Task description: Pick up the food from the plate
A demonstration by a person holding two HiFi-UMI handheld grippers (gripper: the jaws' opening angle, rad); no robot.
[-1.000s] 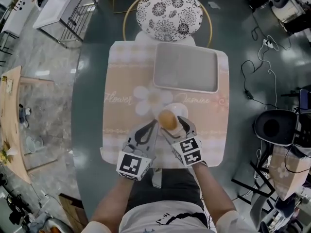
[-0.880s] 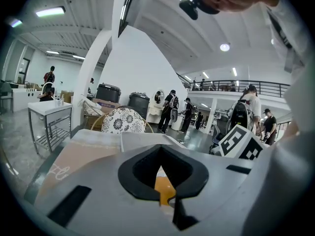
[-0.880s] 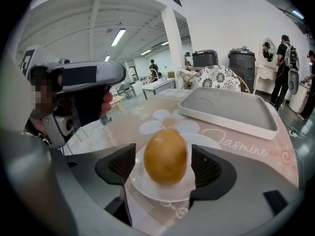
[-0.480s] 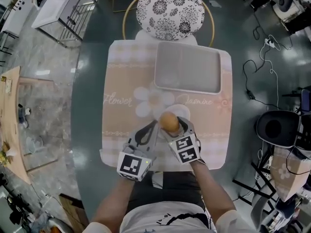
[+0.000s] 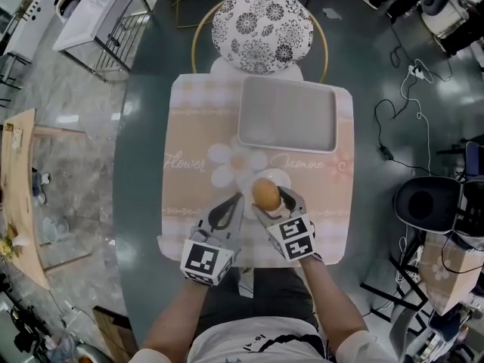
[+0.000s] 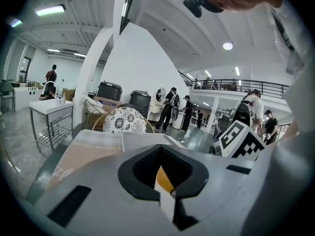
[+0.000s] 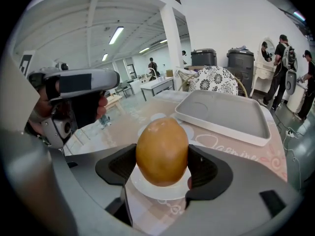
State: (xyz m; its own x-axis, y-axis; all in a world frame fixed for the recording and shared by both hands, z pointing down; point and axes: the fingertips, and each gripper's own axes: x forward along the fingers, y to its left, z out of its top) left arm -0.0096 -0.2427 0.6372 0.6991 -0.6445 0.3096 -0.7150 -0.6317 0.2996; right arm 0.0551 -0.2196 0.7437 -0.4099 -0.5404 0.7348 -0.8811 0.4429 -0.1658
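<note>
Right gripper (image 5: 266, 197): jaws clamped on both sides of food (image 7: 162, 151), raised. Left gripper (image 5: 236, 200): jaws together, nothing between, just beside right. Both forearms (image 5: 333, 308) bare, extended forward, close together, grippers angled inward.

food (image 5: 265, 193) golden-brown, 6 o'clock on cloth | plate (image 5: 283, 176) white | cloth (image 5: 198, 131) peach, white flower print | tray (image 5: 287, 115) pale grey, 12 o'clock | cushion (image 5: 262, 20) white, black floral pattern | tabletop (image 5: 140, 142) dark teal-grey
</note>
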